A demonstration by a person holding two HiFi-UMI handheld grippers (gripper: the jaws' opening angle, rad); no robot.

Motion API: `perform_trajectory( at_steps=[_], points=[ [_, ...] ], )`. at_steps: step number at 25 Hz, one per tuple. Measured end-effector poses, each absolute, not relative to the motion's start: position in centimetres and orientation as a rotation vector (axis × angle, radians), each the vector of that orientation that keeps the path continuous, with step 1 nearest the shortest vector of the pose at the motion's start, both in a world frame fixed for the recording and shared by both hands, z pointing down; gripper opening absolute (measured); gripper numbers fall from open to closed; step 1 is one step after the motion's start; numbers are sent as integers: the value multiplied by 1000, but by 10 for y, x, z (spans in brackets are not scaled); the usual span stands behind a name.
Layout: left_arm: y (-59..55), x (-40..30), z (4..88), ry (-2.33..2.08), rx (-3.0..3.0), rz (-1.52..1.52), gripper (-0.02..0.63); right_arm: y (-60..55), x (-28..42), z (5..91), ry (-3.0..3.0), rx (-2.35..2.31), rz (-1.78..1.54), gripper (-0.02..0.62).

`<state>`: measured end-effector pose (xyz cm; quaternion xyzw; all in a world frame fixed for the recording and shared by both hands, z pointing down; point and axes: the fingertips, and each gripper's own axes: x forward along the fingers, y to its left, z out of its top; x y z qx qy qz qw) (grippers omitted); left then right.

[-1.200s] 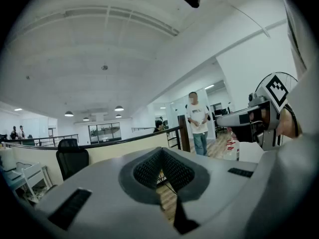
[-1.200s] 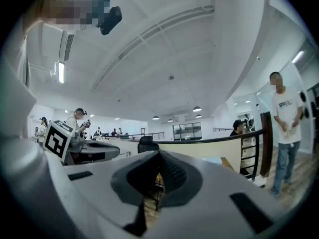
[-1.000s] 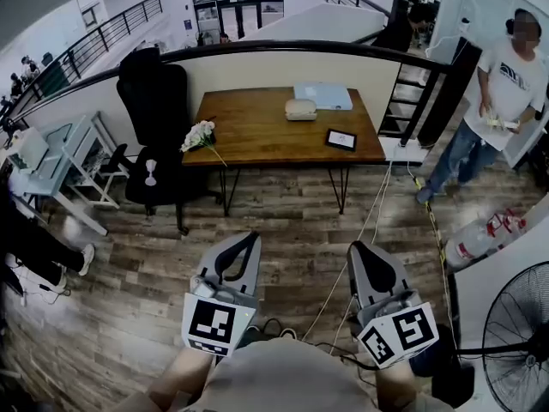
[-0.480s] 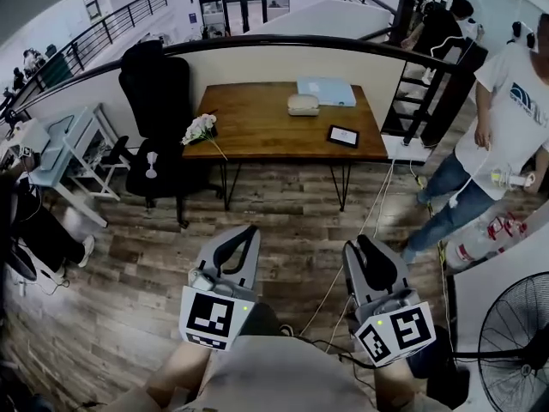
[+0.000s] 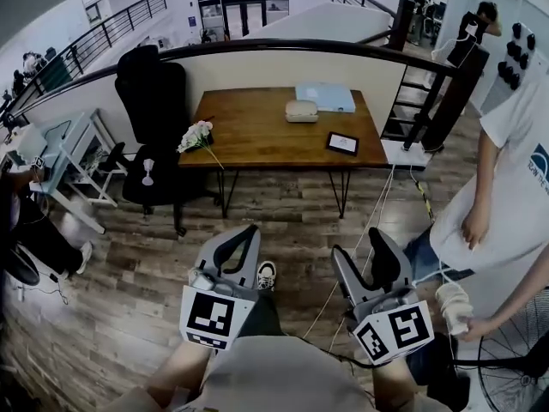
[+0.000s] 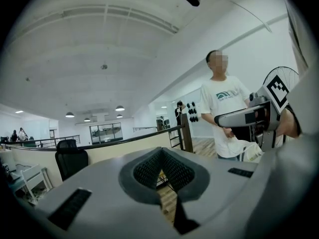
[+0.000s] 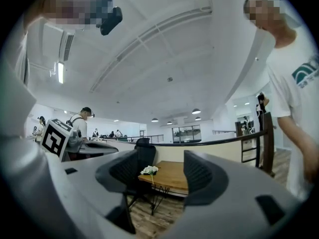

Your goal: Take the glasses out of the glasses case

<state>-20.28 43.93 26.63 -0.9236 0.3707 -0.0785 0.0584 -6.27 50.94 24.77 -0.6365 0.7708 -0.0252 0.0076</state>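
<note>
The glasses case (image 5: 301, 110), a pale rounded box, lies shut on the far part of the wooden table (image 5: 257, 148); no glasses are visible. Both grippers hang over the wooden floor, well short of the table. My left gripper (image 5: 249, 230) is shut, and in the left gripper view its jaw tips (image 6: 160, 151) meet with nothing between them. My right gripper (image 5: 358, 245) has just been opening and its jaws stand wide apart, empty. In the right gripper view, my right gripper (image 7: 160, 166) frames the table (image 7: 172, 176) and a white flower bunch (image 7: 149, 170).
On the table lie a light blue flat box (image 5: 326, 95), a tablet (image 5: 341, 142) and white flowers (image 5: 197, 136). A black office chair (image 5: 154, 101) stands to its left. A person in a white shirt (image 5: 515, 196) stands close at the right. Cables (image 5: 377, 213) cross the floor.
My right gripper's jaws have gone from shut to wide open. The person at the right has walked in close beside my right gripper. A shoe has come into view between the grippers.
</note>
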Motion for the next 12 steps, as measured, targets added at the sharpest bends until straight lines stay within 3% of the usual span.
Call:
perform_trajectory(
  at_steps=[12],
  points=[
    [322, -163, 284, 1077, -2813, -288, 2, 389, -22, 275, 2391, -2030, -178, 281]
  ],
)
